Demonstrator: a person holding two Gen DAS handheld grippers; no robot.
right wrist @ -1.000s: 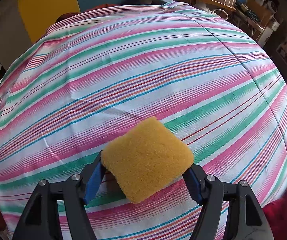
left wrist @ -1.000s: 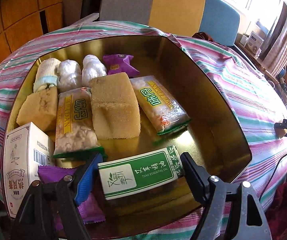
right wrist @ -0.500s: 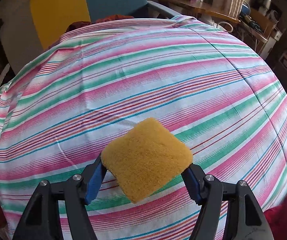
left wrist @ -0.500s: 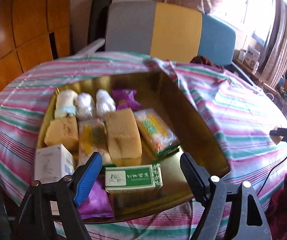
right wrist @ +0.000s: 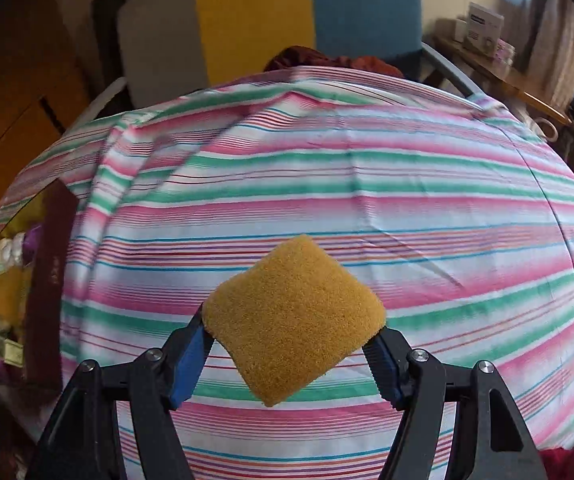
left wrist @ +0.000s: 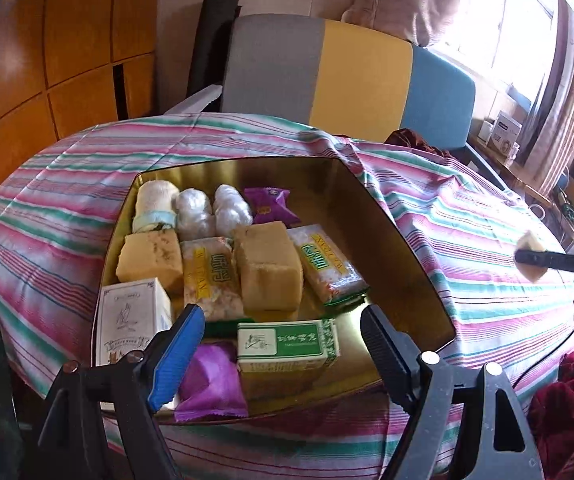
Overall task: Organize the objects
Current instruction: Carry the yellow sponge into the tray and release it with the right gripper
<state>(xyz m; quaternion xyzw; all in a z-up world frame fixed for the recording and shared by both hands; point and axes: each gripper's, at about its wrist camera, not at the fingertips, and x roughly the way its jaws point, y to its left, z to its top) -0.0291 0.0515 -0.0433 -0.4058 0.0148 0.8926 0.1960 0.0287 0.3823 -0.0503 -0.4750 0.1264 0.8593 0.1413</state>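
A gold tin box [left wrist: 415, 264] sits on the striped tablecloth [left wrist: 487, 240]. It holds yellow sponges [left wrist: 267, 268], snack packets, purple sachets, foil balls, a white carton [left wrist: 131, 316] and a green-and-white box [left wrist: 287, 346]. My left gripper [left wrist: 283, 352] is open and empty, raised above the box's near edge. My right gripper [right wrist: 289, 346] is shut on a yellow sponge [right wrist: 293, 320] held above the cloth. That sponge also shows in the left wrist view [left wrist: 530, 256] at far right. The tin box appears in the right wrist view [right wrist: 43, 280] at far left.
A grey, yellow and blue chair back [left wrist: 347, 80] stands behind the table. Wooden wall panels [left wrist: 47, 60] are at left. A cluttered shelf [left wrist: 507, 136] and window are at right. Dark red fabric [left wrist: 559, 408] lies at the near right.
My left gripper has pulled back and up from the green-and-white box, which stays in the tin. My right gripper has lifted the sponge and turned left, bringing the tin into view.
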